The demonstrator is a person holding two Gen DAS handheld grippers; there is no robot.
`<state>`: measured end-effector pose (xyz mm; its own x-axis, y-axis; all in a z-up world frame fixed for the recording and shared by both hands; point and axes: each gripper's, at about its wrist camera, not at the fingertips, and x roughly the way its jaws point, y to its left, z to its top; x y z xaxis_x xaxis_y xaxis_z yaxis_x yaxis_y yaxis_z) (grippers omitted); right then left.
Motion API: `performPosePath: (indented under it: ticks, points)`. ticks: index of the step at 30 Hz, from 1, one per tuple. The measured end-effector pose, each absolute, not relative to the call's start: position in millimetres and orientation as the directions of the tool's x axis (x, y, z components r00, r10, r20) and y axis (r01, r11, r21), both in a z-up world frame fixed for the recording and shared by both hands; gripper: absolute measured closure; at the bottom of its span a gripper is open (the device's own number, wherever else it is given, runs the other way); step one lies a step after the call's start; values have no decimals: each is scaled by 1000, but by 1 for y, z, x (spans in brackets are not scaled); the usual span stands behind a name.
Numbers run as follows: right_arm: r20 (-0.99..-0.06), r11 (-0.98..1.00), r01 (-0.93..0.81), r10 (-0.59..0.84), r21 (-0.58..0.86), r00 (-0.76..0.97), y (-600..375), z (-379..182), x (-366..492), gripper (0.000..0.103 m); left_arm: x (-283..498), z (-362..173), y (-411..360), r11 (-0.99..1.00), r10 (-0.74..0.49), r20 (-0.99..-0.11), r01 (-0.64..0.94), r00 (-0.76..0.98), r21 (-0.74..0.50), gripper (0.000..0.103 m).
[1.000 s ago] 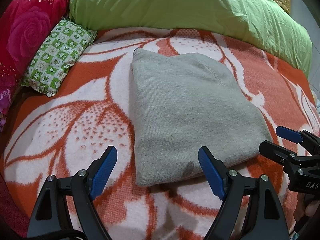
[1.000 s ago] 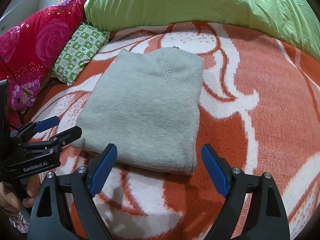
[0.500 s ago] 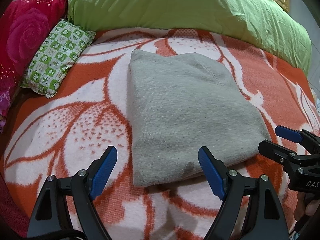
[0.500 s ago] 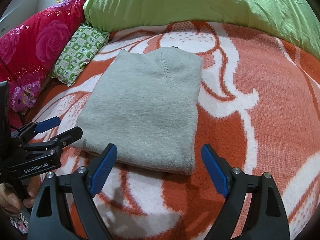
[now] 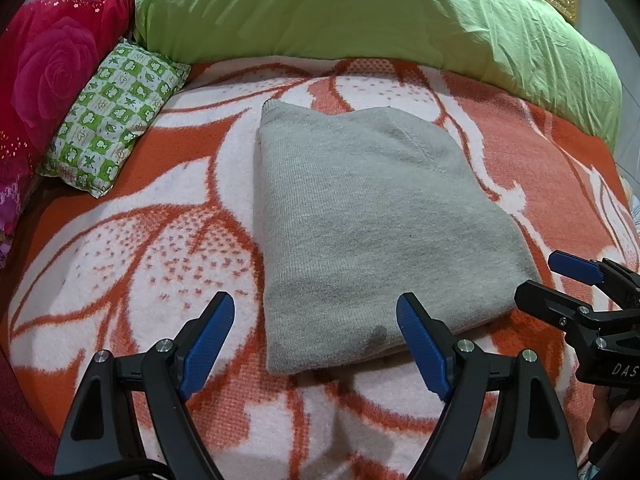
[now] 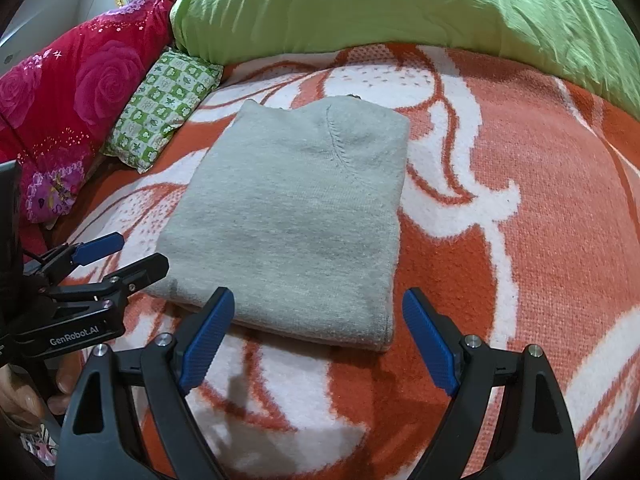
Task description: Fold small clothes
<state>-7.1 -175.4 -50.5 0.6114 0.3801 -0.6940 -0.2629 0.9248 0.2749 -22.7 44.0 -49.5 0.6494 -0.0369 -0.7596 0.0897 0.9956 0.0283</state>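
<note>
A grey knit garment lies folded into a neat rectangle on the orange and white blanket. My left gripper hovers just short of the garment's near left corner, jaws open, nothing between them. My right gripper hangs over the near right edge of the same grey garment, also open and holding nothing. Each gripper shows in the other's view: the right gripper at the right edge, the left gripper at the left edge, both open.
A large green duvet is bunched along the far side of the bed. A small green checked pillow and a red rose-patterned pillow lie at the far left. Bare orange and white blanket stretches to the right of the garment.
</note>
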Motion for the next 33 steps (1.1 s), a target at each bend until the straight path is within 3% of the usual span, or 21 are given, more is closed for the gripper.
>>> performPosePath:
  ticks: [33]
  points:
    - [-686,922,-266,387,282,616,-176,-48,-5,17,-20,-47,47,996,-40,-756,90,653,25,19]
